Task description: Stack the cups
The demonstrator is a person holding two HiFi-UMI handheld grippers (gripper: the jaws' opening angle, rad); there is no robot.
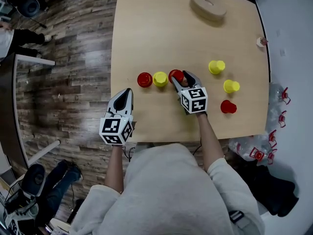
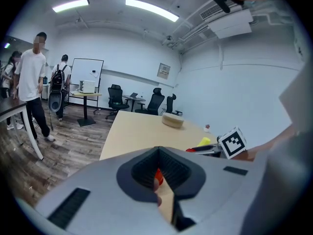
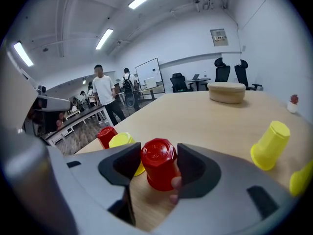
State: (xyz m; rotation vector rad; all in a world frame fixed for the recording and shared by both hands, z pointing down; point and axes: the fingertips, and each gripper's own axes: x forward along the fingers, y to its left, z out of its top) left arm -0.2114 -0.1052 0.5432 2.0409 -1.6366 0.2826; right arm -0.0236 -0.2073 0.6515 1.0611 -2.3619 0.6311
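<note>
Red cup (image 3: 158, 164) is upside down, base up, long axis approx upright. It's mid-table toward the front edge, clamped btwn the right gripper (image 1: 180, 78) jaws, one pad each side. Just left of it, in a row, also inverted: yellow cup (image 1: 160, 79), then second red cup (image 1: 145, 79). Well apart on the right: far yellow cup (image 1: 216, 66), near yellow cup (image 1: 231, 86), third red cup (image 1: 228, 106). Total 6 cups: 3 red, 3 yellow. Left gripper (image 1: 128, 91) has jaws together, nothing held, at the front edge of the table (image 1: 146, 28). 1 oval wooden box (image 1: 208, 4) at the far side.
</note>
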